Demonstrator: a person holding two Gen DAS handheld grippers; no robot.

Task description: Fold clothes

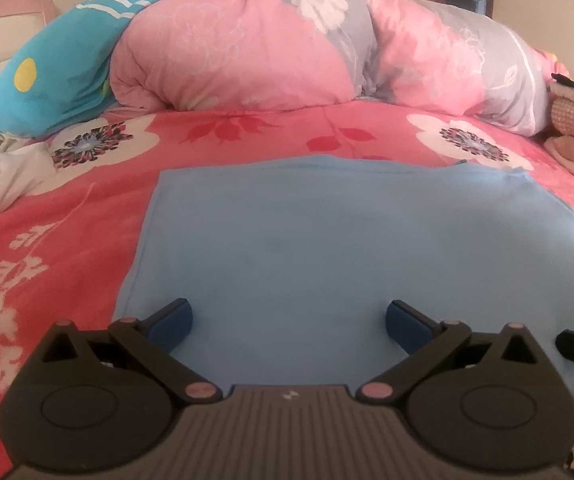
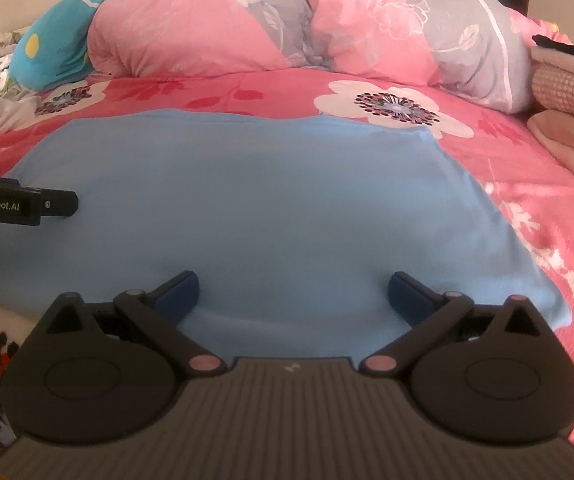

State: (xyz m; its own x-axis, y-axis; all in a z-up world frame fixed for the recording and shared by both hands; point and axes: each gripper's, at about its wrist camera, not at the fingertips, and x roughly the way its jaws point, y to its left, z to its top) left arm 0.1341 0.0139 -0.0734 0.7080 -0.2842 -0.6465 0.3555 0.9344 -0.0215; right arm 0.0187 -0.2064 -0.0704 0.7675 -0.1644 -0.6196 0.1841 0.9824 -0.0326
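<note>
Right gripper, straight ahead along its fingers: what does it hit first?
Probably the light blue garment: the open right gripper sits low over it, fingers aimed across the cloth. If it skims above, next is the rolled pink floral quilt behind; height is hard to judge.

Your left gripper is a matte black device with a ribbed grey deck carrying a small white logo at its front edge. Two round black housings flank the deck, each with a shallow oval recess. Black linkage arms hinge on pinkish copper-coloured rivets, and the fingertips wear dark blue pads. Your right gripper has the same build: ribbed deck, round housings, pink rivets, blue pads. Seen from the right wrist, the left unit's side bears white "GenRobot.AI" lettering and a small screw.
</note>
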